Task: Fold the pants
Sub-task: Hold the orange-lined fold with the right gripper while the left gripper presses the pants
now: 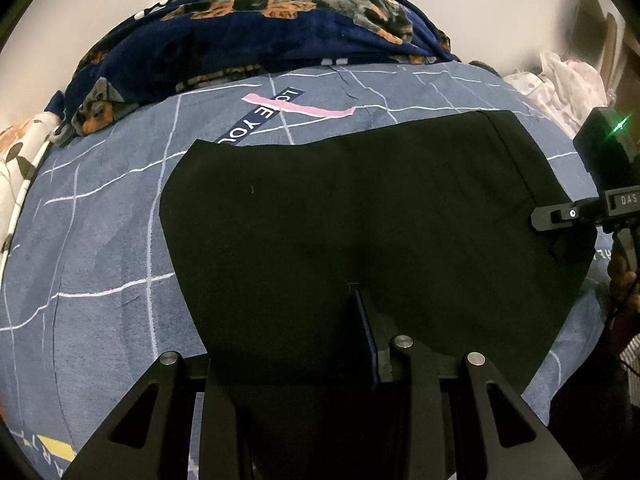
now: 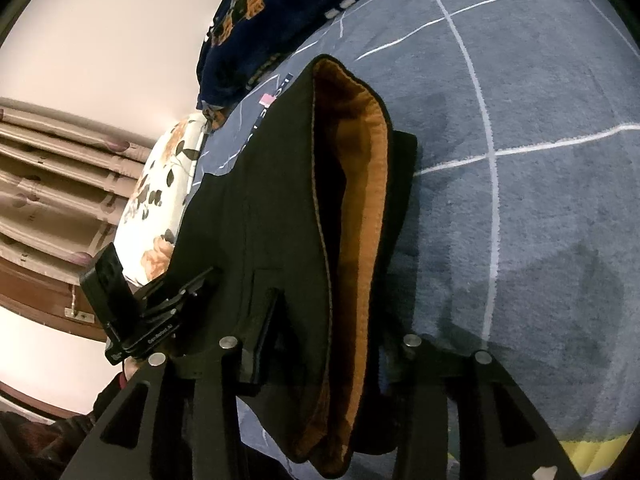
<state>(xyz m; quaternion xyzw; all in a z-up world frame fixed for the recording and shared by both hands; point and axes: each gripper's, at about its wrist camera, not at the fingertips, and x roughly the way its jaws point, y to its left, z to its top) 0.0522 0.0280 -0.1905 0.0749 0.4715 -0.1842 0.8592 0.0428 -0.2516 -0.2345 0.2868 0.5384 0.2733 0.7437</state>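
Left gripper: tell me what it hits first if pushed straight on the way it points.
The black pants. The left gripper already has that cloth at its jaws, and more spreads ahead over the blue bedsheet. Depth is unclear, but nothing else seems to intervene.

I am working in a bedroom of a home. Under me is a bed point(image 1: 100, 240) made up with a blue-grey sheet crossed by white lines and printed with words. A navy fleece blanket point(image 1: 260, 36) patterned with dogs is bunched along its far edge, and a floral pillow point(image 2: 160, 196) lies at one corner. Beyond the bed I see a plain pale wall point(image 2: 100, 32) and pleated, patterned curtains point(image 2: 52, 184).
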